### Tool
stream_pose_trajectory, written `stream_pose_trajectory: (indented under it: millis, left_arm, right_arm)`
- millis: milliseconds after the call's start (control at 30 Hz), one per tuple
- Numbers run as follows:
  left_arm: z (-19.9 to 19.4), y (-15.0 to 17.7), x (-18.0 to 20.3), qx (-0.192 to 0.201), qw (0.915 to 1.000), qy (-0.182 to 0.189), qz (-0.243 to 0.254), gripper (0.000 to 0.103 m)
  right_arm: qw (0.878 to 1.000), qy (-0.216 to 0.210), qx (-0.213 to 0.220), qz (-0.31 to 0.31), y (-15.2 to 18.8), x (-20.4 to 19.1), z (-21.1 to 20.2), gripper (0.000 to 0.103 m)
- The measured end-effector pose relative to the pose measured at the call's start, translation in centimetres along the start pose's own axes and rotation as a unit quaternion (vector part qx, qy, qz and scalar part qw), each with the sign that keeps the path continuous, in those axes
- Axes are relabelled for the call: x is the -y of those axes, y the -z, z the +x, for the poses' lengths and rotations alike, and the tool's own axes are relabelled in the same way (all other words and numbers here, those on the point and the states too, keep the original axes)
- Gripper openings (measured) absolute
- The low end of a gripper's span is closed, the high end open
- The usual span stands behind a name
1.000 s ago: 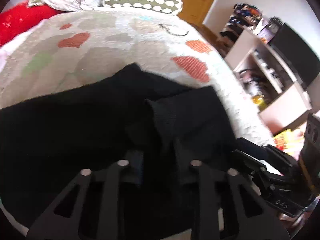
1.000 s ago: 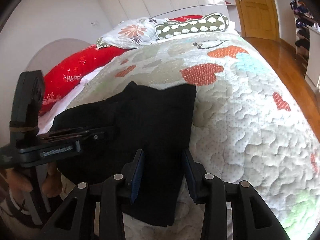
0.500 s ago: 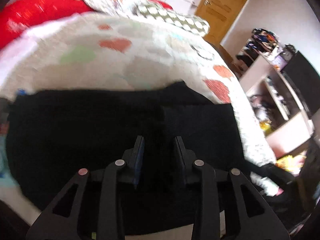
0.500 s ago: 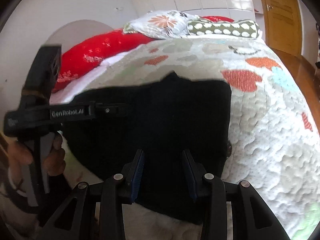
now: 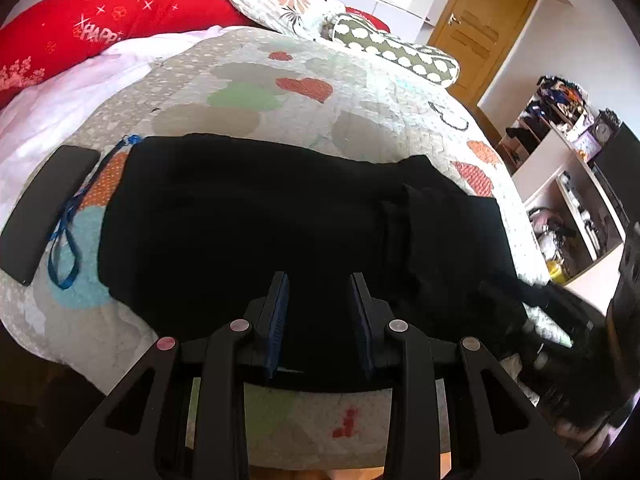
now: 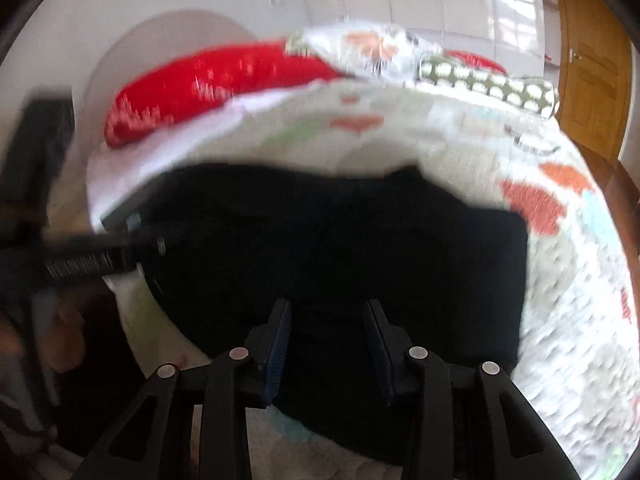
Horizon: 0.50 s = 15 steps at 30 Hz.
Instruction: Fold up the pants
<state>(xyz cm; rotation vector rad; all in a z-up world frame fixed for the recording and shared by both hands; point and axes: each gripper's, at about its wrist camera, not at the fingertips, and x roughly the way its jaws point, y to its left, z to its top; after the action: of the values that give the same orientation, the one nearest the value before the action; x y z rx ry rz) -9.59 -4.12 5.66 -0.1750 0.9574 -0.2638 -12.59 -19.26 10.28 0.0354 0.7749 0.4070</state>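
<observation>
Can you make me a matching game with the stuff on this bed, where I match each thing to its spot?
Things:
1. black pants
2. flat black phone-like slab
3. long red pillow
4. green bolster with white spots

Spots:
A. at the head of the bed, nearest the wooden door
B. across the quilt, right in front of both grippers
C. at the head of the bed, far left
D. beside the blue cord, left of the pants

Pairs: 1-B, 2-D, 3-C, 4-A

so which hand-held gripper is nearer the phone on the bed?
Left. The left hand-held gripper sits over the pants' near edge, with the phone beyond their left end. The right hand-held gripper is at the opposite end.
</observation>
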Motion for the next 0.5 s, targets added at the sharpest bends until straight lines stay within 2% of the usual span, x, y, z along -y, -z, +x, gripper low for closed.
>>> stream_pose_trajectory:
  millis: [133,200,233,333,433,500]
  left_arm:
    - [-1.6,0.4,0.0,0.018,0.9997,-0.015,0.003,0.03]
    - [-2.2,0.7,-0.2,0.025,0.9993,-0.027,0.003,0.03]
    - [-2.4,0.9,-0.2,0.027,0.9991,-0.032,0.004,0.03]
    - [-3.2,1.4,-0.6,0.033,0.9979,-0.056,0.008,0.03]
    - [-3.5,1.6,-0.6,0.035,0.9975,-0.062,0.003,0.03]
    - [-3.7,1.4,-0.4,0.038,0.9975,-0.059,0.003,0.03]
  right_arm:
    - [1.0,0.004,-0.002,0.004,-1.3,0.0,2.1,0.037]
    - [0.999,0.0,-0.046,0.014,-0.9,-0.1,5.0,0.037]
    - [0.999,0.003,-0.046,0.013,-0.8,-0.3,5.1,0.037]
    - [0.999,0.017,-0.029,0.005,-1.0,-1.0,3.9,0.037]
    - [1.0,0.005,-0.011,-0.006,-0.8,-1.8,2.0,0.037]
    - [1.0,0.01,-0.01,-0.007,-0.1,-2.1,1.5,0.043]
